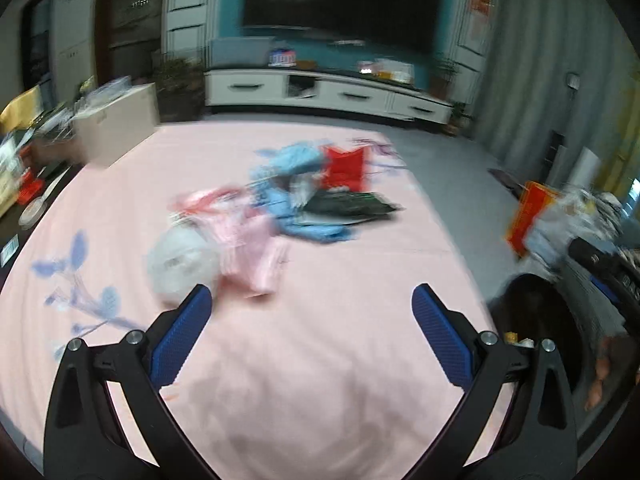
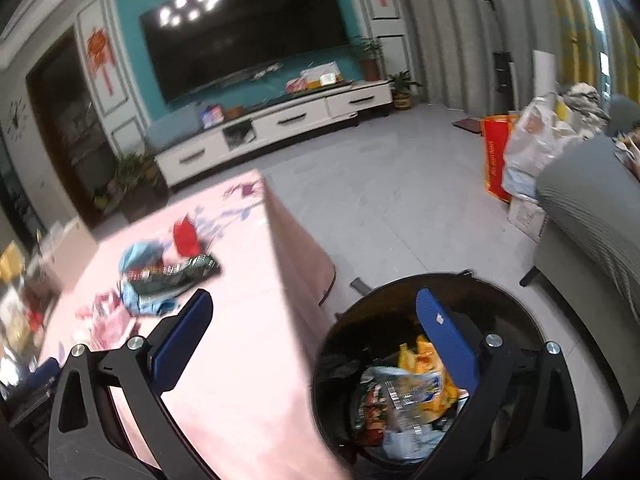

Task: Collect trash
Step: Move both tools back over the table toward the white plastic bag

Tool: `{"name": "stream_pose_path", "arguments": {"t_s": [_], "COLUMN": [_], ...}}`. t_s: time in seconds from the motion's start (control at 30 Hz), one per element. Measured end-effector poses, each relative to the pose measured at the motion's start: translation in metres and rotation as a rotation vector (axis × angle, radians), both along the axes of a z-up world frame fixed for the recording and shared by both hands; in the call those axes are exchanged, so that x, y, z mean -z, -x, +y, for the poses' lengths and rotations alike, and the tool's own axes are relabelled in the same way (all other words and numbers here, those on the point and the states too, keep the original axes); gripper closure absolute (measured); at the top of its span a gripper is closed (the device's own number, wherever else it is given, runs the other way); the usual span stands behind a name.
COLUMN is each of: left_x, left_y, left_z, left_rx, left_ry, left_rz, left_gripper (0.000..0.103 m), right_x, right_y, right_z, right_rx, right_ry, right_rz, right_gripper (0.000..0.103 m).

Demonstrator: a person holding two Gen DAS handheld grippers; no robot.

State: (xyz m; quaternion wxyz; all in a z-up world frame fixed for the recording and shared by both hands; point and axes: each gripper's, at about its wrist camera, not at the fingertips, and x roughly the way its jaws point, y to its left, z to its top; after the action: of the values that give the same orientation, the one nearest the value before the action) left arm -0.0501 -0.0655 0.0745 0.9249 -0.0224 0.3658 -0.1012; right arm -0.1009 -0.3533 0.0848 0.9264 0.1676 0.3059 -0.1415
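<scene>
Left gripper above pink-clothed bench, jaws wide, empty. Right gripper over round black trash bin beside bench, jaws wide, empty; bin part-filled with wrappers. Pile of crumpled plastic wrappers remains mid-bench. Step: between drops. Next likely: reach forward, close on nearest white-pink bag.

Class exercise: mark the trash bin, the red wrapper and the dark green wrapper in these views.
trash bin (image 2: pixel 404 286), right wrist view, on its far rim.
red wrapper (image 2: pixel 186 238), right wrist view, on its middle.
dark green wrapper (image 1: pixel 344 204), left wrist view, on its middle.
</scene>
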Motion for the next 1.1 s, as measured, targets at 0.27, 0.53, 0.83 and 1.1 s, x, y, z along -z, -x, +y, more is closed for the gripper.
{"name": "stream_pose_path", "arguments": {"t_s": [0.27,0.53,0.83,1.1], "left_x": [0.027,0.032,0.030,0.032], "left_y": [-0.020,-0.020,-0.019,-0.020], "left_z": [0.053,0.047,0.049,0.047], "left_rx": [-0.077,-0.056,-0.081,-0.074], "left_ry": [0.029,0.004,0.016,0.031], "left_rz": [0.071,0.054,0.041,0.048], "left_gripper": [0.003,0.003,0.003,0.003], "right_x": [0.030,0.042,0.045,0.047], "right_y": [-0.031,-0.035,-0.038,-0.039], "right_z": [0.054,0.070,0.082,0.077], "right_rx": [-0.115,-0.139,-0.187,-0.181], "right_ry": [0.022,0.057,0.107,0.057], "right_rz": [0.084,0.100,0.091,0.099], "right_gripper": [0.003,0.003,0.003,0.003]}}
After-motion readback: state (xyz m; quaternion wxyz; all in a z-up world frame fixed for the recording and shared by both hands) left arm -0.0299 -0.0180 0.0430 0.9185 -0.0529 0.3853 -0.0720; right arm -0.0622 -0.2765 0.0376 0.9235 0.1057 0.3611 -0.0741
